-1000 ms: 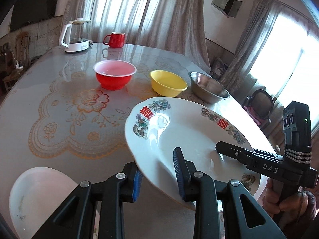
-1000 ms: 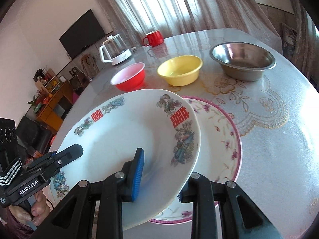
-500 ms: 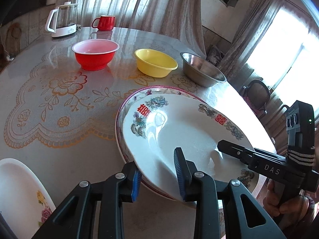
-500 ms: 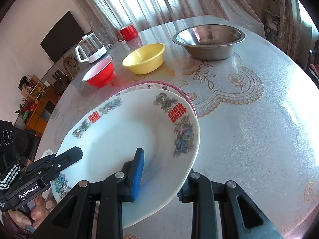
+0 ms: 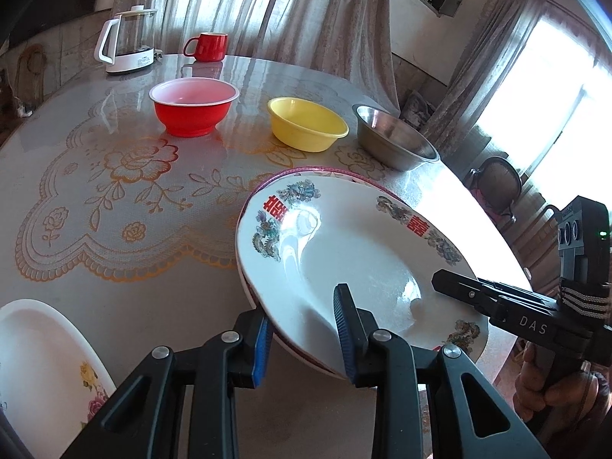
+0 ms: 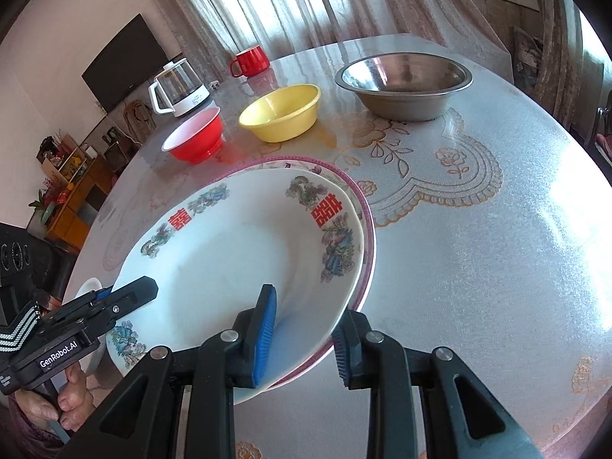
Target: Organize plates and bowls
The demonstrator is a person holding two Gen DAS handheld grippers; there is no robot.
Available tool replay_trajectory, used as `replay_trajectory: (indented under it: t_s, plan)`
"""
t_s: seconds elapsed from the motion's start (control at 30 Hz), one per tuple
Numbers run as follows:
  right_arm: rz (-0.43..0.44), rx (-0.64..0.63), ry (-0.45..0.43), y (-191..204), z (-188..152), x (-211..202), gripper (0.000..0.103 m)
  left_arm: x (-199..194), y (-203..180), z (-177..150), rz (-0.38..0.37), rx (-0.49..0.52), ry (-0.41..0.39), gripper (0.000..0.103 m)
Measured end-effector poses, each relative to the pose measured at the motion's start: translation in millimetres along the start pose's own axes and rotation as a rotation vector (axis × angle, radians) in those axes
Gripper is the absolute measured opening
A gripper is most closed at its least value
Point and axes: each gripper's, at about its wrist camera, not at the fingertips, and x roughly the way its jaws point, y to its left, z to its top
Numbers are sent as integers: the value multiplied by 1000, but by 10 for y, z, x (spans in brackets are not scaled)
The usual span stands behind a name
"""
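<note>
A large white plate with red characters (image 5: 344, 244) (image 6: 229, 252) lies on top of a pink-rimmed plate (image 5: 306, 171) (image 6: 367, 229) on the table. My left gripper (image 5: 302, 336) straddles the plates' near-left rim, one blue pad inside the white plate and one outside. My right gripper (image 6: 302, 336) straddles the opposite rim the same way. Both look closed on the white plate's rim. A red bowl (image 5: 193, 105), a yellow bowl (image 5: 306, 124) and a steel bowl (image 5: 394, 141) stand in a row behind.
A white flowered plate (image 5: 42, 355) lies at the near left edge of the table. A glass kettle (image 5: 128, 40) and a red mug (image 5: 208, 46) stand at the far side. The table's edge runs close on the right.
Both grippers have carried the white plate over and lowered it onto the pink-rimmed plate; it now sits nested there instead of held tilted above the table.
</note>
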Motion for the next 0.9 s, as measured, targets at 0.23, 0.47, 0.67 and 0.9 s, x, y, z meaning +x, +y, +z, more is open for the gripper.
replay_trajectory:
  t_s: [0.23, 0.47, 0.67, 0.9]
  plan:
    - [-54, -22, -37, 24, -4, -79, 27, 9, -29, -16, -7, 8, 14, 31]
    - [-134, -32, -38, -30, -21, -82, 27, 0, -78, -58, 9, 35, 17, 31]
    - [-225, -132, -63, 74, -43, -103, 25, -1, -62, -45, 17, 30, 13, 31]
    - [-218, -183, -42, 161, -27, -79, 25, -24, 22, -49, 57, 6, 1, 30]
